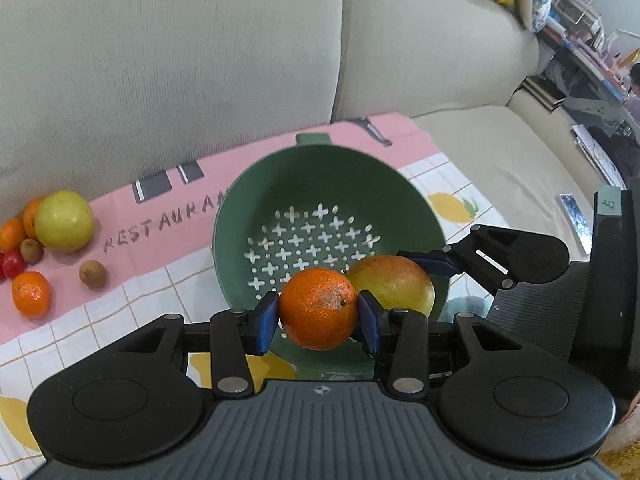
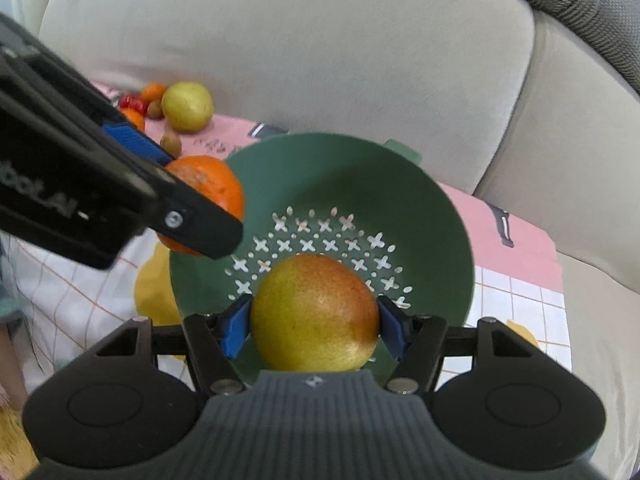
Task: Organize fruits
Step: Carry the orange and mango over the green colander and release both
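Note:
My left gripper (image 1: pixel 318 312) is shut on an orange (image 1: pixel 318 308) and holds it over the near rim of a green colander (image 1: pixel 320 176). My right gripper (image 2: pixel 314 322) is shut on a yellow-red mango (image 2: pixel 316 316), held above the colander (image 2: pixel 440 216) bowl. The mango (image 1: pixel 396 284) also shows in the left wrist view, just right of the orange, with the right gripper (image 1: pixel 436 264) reaching in from the right. The left gripper (image 2: pixel 192 216) with the orange (image 2: pixel 212 188) shows at the left of the right wrist view. The colander holds no fruit on its perforated floor.
A pile of loose fruit lies on the pink cloth at left: a yellow-green apple (image 1: pixel 64 220), oranges (image 1: pixel 31 294), kiwis (image 1: pixel 93 275) and red fruit (image 1: pixel 12 263). The cloth (image 1: pixel 160 280) covers a beige sofa seat (image 1: pixel 500 160); the sofa back (image 1: pixel 200 60) rises close behind.

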Demonstrator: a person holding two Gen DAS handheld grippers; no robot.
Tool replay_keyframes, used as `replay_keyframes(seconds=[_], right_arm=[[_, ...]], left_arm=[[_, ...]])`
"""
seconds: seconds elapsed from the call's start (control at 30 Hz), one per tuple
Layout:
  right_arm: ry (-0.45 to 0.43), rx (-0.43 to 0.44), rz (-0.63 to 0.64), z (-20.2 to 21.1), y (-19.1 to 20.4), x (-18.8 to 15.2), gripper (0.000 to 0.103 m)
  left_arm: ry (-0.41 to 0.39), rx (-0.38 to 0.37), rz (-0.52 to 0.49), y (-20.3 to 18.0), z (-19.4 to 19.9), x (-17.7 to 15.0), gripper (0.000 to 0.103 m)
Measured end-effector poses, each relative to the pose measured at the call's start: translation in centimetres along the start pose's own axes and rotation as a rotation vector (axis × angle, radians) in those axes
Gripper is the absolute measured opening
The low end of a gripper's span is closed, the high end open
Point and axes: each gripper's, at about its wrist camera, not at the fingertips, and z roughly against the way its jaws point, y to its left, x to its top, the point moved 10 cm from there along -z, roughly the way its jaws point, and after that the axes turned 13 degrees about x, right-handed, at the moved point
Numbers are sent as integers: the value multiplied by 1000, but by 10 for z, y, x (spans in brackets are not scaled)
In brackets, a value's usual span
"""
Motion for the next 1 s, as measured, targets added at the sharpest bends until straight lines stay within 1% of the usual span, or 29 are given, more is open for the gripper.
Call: replay_keyframes(seconds=[0.17,0.37,0.6,0.63,0.83,1.0], right_arm=[[52,20,21,-15,-1,-3,63],[90,34,26,-23,-1,-7,63],[144,52,19,-34,-8,-10,63],[152,55,16,-36,-9,-10,63],[187,69,7,-41,-10,-12,63],[202,73,2,-42,-13,-14,63]], left_arm=[[46,-13,-10,1,-14,0,48],[87,-26,-35,-3,-27,1,48],[165,-6,-62,-5,-44,-4,48],[146,-2,-74,-6,-47,-2,48],[194,33,-79,-8,-57,-10,48],[195,36,-78,-12,-57,-11,47]])
